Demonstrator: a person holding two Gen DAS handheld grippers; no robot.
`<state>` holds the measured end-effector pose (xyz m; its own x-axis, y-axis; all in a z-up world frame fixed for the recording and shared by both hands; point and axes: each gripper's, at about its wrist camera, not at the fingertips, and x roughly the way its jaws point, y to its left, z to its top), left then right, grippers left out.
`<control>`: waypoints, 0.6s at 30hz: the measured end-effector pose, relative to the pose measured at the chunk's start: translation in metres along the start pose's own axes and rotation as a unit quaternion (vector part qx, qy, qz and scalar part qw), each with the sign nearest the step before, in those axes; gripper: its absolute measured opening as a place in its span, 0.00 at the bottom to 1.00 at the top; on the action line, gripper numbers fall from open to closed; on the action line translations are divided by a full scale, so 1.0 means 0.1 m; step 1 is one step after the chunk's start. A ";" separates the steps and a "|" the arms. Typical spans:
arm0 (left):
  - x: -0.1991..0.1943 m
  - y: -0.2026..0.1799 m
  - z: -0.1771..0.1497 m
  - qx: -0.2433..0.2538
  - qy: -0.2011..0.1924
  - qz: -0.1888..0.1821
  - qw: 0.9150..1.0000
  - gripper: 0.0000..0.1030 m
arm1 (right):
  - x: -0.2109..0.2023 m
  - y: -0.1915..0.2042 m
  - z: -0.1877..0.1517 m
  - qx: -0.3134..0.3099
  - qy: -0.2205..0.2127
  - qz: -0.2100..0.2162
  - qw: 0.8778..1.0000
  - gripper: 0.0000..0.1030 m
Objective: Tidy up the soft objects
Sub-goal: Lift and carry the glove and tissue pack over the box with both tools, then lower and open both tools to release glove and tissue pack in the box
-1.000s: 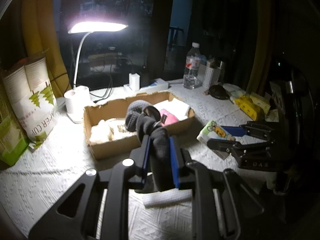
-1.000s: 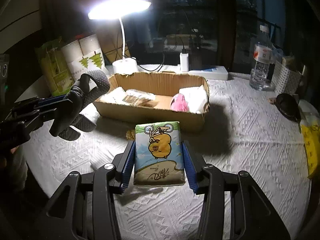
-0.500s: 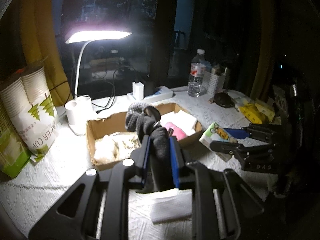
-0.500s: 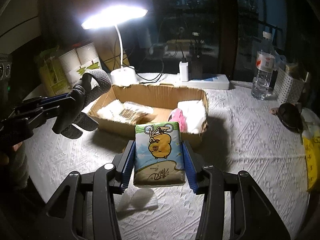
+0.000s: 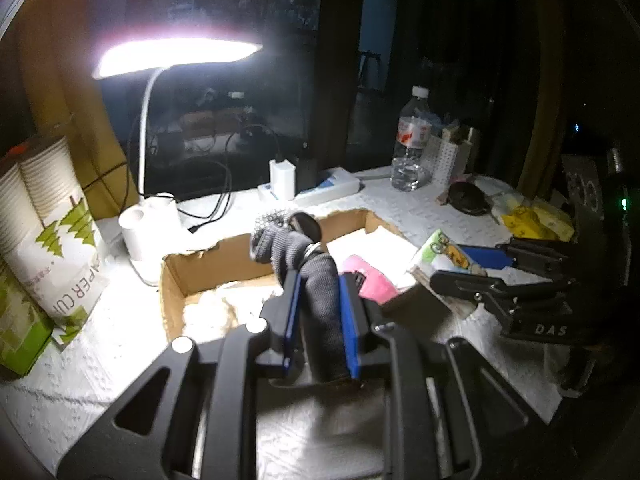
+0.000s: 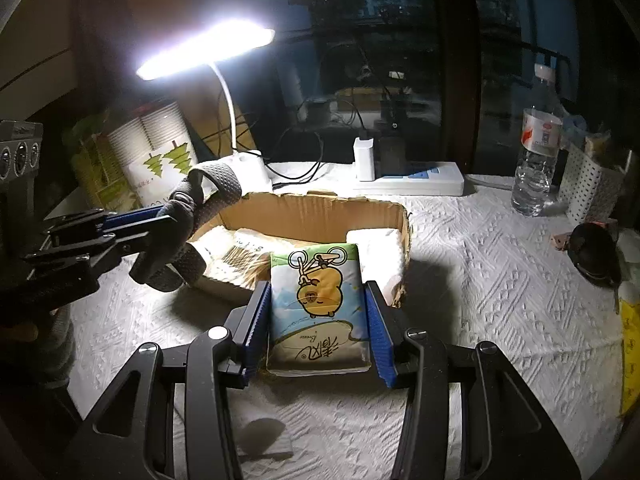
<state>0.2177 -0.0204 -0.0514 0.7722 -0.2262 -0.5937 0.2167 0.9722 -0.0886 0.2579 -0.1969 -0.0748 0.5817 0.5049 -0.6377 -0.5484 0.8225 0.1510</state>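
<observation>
My left gripper (image 5: 319,280) is shut on a dark grey knitted glove (image 5: 316,284) and holds it in the air over the near wall of a shallow cardboard box (image 5: 208,260). The glove also shows in the right wrist view (image 6: 188,236). My right gripper (image 6: 316,300) is shut on a tissue pack (image 6: 318,312) with a cartoon animal print, held above the box's near right corner (image 6: 400,248). The pack shows from the side in the left wrist view (image 5: 440,256). Inside the box lie white tissue packs (image 6: 376,248) and a pink soft item (image 5: 370,280).
A lit desk lamp (image 5: 176,56) stands behind the box. Paper cups in a wrapper (image 5: 48,224) stand at the left. A water bottle (image 6: 536,160), a power strip (image 6: 408,180), a dark round object (image 6: 592,252) and yellow packs (image 5: 528,220) sit at the right. A white folded tissue (image 6: 264,436) lies below.
Both grippers have moved forward and up toward the box with their loads. The tissue pack now hangs over the box's near edge, and the glove is closer to the box.
</observation>
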 end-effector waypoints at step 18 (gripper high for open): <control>0.96 -0.10 0.01 -0.006 0.056 0.010 0.998 0.21 | 0.17 -0.49 0.01 0.033 0.007 0.006 0.999 0.47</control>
<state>0.2902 -0.0515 -0.1063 0.7049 -0.1995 -0.6807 0.1940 0.9773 -0.0855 0.2951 -0.2281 -0.0924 0.5664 0.5113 -0.6464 -0.5146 0.8320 0.2072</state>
